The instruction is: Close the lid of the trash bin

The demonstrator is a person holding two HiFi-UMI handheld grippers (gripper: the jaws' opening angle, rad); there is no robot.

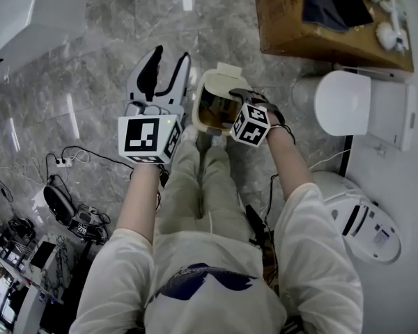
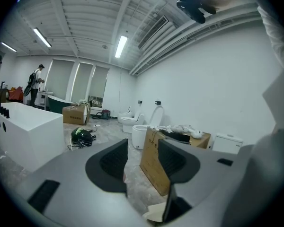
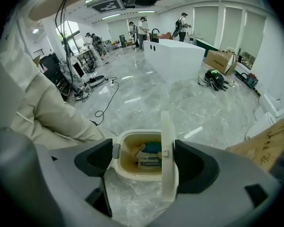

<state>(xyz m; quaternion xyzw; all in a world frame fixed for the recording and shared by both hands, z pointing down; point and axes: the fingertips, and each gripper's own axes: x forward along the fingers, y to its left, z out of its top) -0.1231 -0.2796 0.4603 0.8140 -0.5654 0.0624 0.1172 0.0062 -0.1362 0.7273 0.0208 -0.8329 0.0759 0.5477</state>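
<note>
My right tongs (image 3: 146,161) hung open over the trash bin (image 3: 132,173) — its lid (image 3: 168,164) upright, just beside one jaw; my left tongs (image 2: 142,161) gaped empty.

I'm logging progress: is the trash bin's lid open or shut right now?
Open. The lid stands upright beside the trash bin's mouth, and rubbish inside is visible.

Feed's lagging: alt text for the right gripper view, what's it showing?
An open cream trash bin sits on the grey marble floor between the right gripper's spread fingers, its lid standing upright near one finger and cartons visible inside. A trouser leg is at left; a white tub and people are far behind.
</note>
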